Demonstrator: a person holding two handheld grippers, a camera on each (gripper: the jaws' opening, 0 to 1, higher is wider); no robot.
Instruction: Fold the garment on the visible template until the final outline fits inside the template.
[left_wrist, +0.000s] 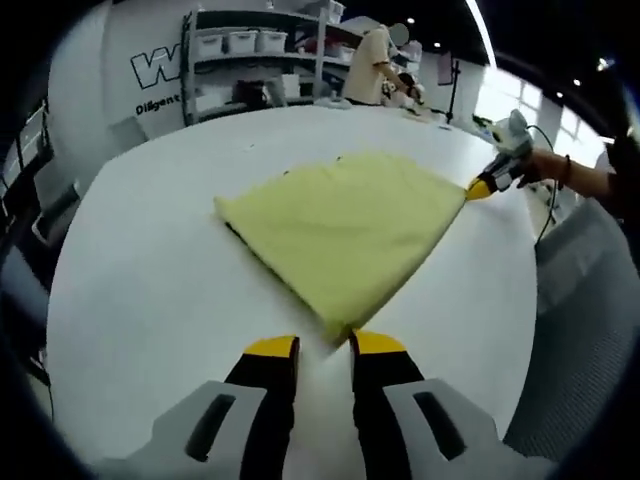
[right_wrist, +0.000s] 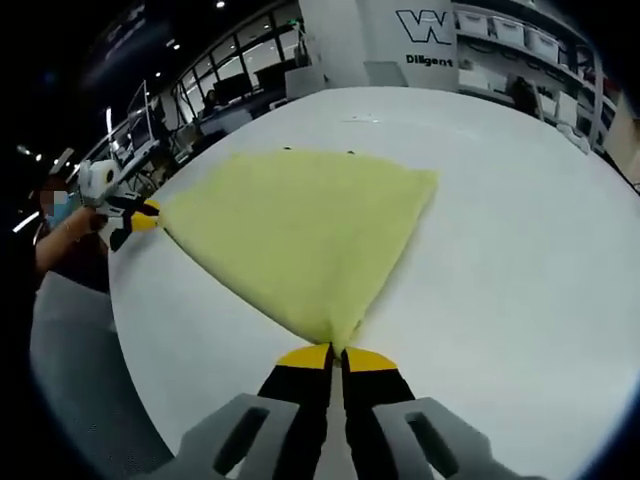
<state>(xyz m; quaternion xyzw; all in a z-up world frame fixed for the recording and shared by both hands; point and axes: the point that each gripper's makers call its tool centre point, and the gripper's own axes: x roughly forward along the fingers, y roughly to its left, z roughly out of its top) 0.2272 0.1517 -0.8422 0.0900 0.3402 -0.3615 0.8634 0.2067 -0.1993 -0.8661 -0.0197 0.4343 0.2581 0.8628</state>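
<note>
Yellow soft cloth garment (left_wrist: 340, 235), folded and flat on the round white counter (left_wrist: 150, 300), lies ahead of both tongs: the right tongs (right_wrist: 337, 352) pinch its near corner, the left tongs (left_wrist: 324, 345) stand spread just before theirs, so mid-fold, probably needing the left to close next.

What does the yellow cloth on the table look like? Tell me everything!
The yellow garment is soft, pale yellow fabric, folded flat into a rough triangle on the white table. It looks smooth, with only faint creases. The right gripper is shut on one pointed corner. In the left gripper view, the left gripper has its fingers open with another corner between the tips. Small dark marks peek out at its far edge, perhaps the template.
</note>
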